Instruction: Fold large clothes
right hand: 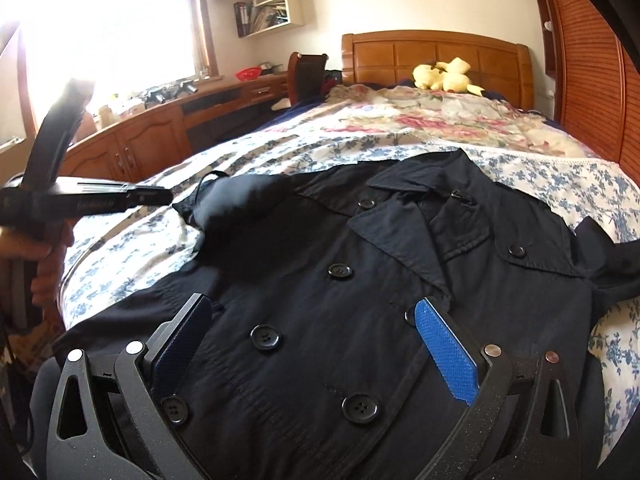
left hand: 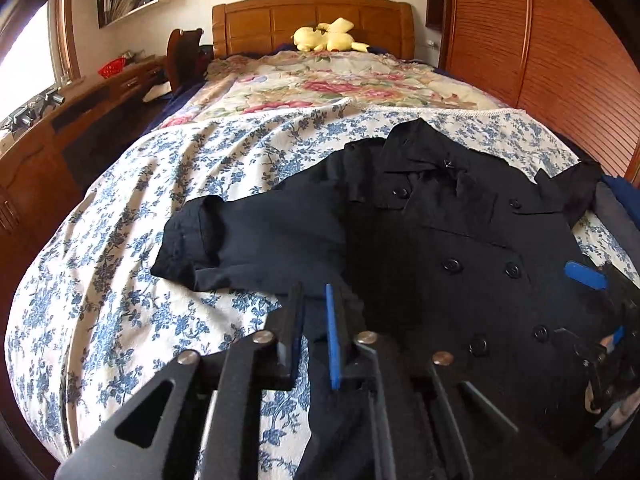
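A black double-breasted coat (right hand: 360, 280) lies front up on the bed, collar toward the headboard. Its one sleeve (left hand: 248, 240) stretches out to the left over the flowered sheet. My left gripper (left hand: 314, 296) hovers just short of the coat's left edge, its jaws a narrow slot apart with nothing pinched between the pads. From the right wrist view, the left gripper (right hand: 160, 197) shows side-on at the left, in a person's hand. My right gripper (right hand: 316, 320) stands wide open over the buttoned front, fingers either side of two buttons. The right gripper (left hand: 600, 304) also shows at the coat's right edge.
The bed carries a blue-flowered sheet (left hand: 120, 240) and a pink floral blanket (left hand: 320, 84) farther up. A yellow plush toy (left hand: 328, 36) lies by the wooden headboard (left hand: 312, 20). A wooden wardrobe (left hand: 540, 60) lines the right side, a desk and cabinets (right hand: 160, 140) the left.
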